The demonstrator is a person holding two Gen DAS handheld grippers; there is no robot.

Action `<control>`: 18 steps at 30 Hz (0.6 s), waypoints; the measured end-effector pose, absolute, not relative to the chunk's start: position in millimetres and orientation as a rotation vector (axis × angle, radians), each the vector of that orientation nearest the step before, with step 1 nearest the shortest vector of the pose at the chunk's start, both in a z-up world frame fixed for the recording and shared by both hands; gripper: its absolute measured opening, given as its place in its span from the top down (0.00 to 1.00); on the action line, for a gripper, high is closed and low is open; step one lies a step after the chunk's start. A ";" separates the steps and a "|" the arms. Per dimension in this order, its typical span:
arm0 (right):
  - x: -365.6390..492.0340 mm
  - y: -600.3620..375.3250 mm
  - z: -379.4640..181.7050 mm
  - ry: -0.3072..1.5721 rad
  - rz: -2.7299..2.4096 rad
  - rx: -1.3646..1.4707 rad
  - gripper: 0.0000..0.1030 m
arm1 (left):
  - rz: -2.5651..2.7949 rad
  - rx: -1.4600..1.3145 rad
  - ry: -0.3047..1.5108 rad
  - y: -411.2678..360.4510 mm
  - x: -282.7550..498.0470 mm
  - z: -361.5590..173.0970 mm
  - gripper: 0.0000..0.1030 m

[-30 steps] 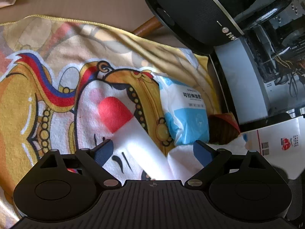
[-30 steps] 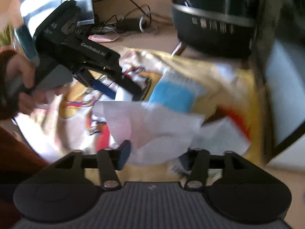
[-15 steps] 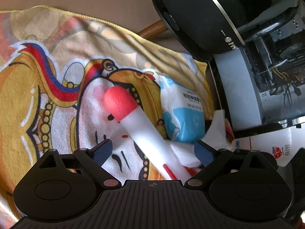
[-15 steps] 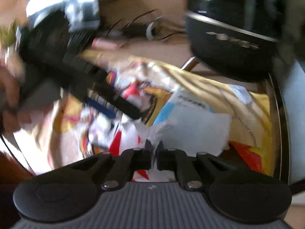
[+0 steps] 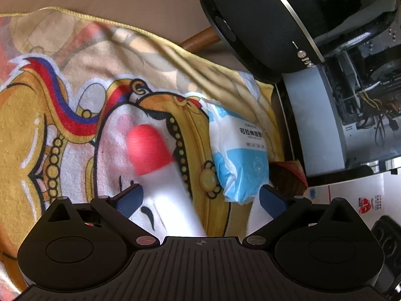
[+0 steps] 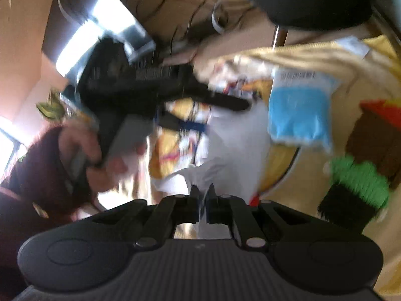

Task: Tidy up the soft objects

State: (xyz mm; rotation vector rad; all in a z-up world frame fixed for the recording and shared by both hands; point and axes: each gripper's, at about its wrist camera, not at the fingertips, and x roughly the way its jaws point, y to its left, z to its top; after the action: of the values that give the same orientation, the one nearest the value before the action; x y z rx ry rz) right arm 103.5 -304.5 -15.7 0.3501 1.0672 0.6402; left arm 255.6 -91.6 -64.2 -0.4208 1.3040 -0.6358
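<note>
- Spread over a tan surface, a printed cartoon towel (image 5: 75,115) carries the soft things; a black rounded appliance (image 5: 263,25) and an open computer case (image 5: 363,95) stand along its far and right edges.
- Left gripper (image 5: 200,198): jaws wide apart, gripping nothing. A white foam stick with a red tip (image 5: 160,170) lies between the fingers, closer to the left one, and no contact with either pad shows.
- The stick's long axis runs from near the gripper's palm up and slightly leftwards, red end farthest away, so it points roughly along the fingers rather than across them.
- Just right of the stick lies a blue-and-white soft packet (image 5: 240,155), its near end close to the right finger of that gripper.
- Right gripper (image 6: 201,200): jaws nearly together, pinching a thin white sheet (image 6: 233,150), tissue or film, that trails away toward the packet. This view is badly blurred.
- Also in the right view: the person's hand (image 6: 105,160) on the left tool's handle, and a green, black and brown plush item (image 6: 361,175) off to the right.
- Judgement: the left gripper is much the nearer to the stick; closing would catch it lengthwise, a slippery hold unless the tool turns across the axis first.
</note>
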 end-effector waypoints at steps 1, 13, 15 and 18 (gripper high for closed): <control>101.8 -304.6 -15.6 1.068 0.626 0.320 0.95 | -0.637 -0.415 1.303 -92.0 255.3 -64.1 0.02; 106.5 -363.4 31.0 0.858 0.466 0.426 0.93 | -0.608 -0.295 1.298 -112.6 265.9 -57.9 0.02; 104.0 -374.4 37.1 0.810 0.446 0.476 0.89 | -0.606 -0.224 1.263 -122.7 264.5 -55.5 0.11; 106.0 -387.6 41.0 0.758 0.414 0.537 0.89 | -0.622 -0.049 1.168 -136.6 256.8 -49.1 0.37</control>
State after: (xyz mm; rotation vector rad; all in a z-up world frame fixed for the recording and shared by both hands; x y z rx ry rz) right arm 106.0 -387.6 41.0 0.5366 0.7575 0.4143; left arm 256.8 -136.6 -49.1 -0.0492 1.1682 -0.6216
